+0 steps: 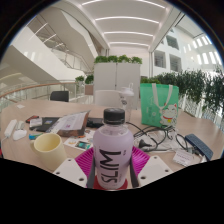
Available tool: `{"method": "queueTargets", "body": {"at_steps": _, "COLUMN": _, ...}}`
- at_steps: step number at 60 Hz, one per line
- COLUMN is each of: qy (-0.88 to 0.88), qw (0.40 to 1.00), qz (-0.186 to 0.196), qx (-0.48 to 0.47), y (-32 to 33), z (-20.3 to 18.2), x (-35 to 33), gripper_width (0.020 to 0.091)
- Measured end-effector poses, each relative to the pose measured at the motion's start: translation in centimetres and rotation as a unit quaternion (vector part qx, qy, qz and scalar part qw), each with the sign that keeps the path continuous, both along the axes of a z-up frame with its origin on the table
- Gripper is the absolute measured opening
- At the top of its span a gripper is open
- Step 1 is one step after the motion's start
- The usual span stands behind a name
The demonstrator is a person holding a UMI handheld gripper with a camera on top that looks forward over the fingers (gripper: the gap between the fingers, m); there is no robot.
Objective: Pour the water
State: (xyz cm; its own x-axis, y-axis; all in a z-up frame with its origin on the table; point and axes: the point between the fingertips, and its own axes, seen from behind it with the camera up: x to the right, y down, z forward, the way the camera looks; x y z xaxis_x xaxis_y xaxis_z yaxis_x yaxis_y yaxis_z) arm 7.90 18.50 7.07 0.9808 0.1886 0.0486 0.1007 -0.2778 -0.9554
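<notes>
A pale pink bottle (113, 152) with a white cap and the word SLIM on its side stands upright between my fingers. My gripper (112, 160) is shut on the bottle, with a magenta pad (87, 157) pressing on its left side and the other pad on its right. A cream-yellow cup (46, 146) sits on the table to the left of the bottle, a little beyond the left finger, with its mouth up.
The wooden table (165, 148) holds a green bag (158, 103), a white box (108, 99), papers and small items (60, 124), dark cables (152, 135) and a dark flat device (200, 146). Potted plants and a bright atrium lie beyond.
</notes>
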Motion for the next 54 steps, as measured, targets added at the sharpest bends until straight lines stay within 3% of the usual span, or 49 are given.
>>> {"method": "queueTargets", "body": {"at_steps": 5, "qy": 0.002, "qw": 1.0, "qz": 0.008, "qx": 0.008, "y": 0.5, "z": -2.1, "x": -1.2, "gripper_width": 0.0525}}
{"method": "queueTargets", "body": {"at_steps": 15, "qy": 0.023, "qw": 1.0, "qz": 0.009, "qx": 0.002, "y": -0.8, "z": -1.6, "x": 0.2, "gripper_width": 0.0525}}
{"method": "queueTargets", "body": {"at_steps": 23, "qy": 0.016, "qw": 0.999, "qz": 0.008, "qx": -0.03, "y": -1.4, "z": -1.9, "x": 0.4, "gripper_width": 0.0584}}
{"method": "queueTargets", "body": {"at_steps": 25, "qy": 0.011, "qw": 0.999, "qz": 0.007, "qx": -0.038, "y": -1.6, "z": -2.2, "x": 0.4, "gripper_width": 0.0612}}
{"method": "queueTargets", "body": {"at_steps": 31, "qy": -0.005, "qw": 0.999, "qz": -0.001, "qx": -0.054, "y": -3.4, "z": -1.6, "x": 0.8, "gripper_width": 0.0805}}
{"method": "queueTargets", "body": {"at_steps": 33, "qy": -0.008, "qw": 0.998, "qz": -0.004, "qx": -0.058, "y": -4.3, "z": -1.4, "x": 0.8, "gripper_width": 0.0837}}
{"method": "queueTargets", "body": {"at_steps": 39, "qy": -0.015, "qw": 0.997, "qz": -0.02, "qx": -0.077, "y": -7.9, "z": -0.7, "x": 0.9, "gripper_width": 0.0835}}
{"method": "queueTargets", "body": {"at_steps": 54, "qy": 0.001, "qw": 0.99, "qz": -0.102, "qx": -0.1, "y": -22.4, "z": 2.9, "x": -1.3, "gripper_width": 0.0831}}
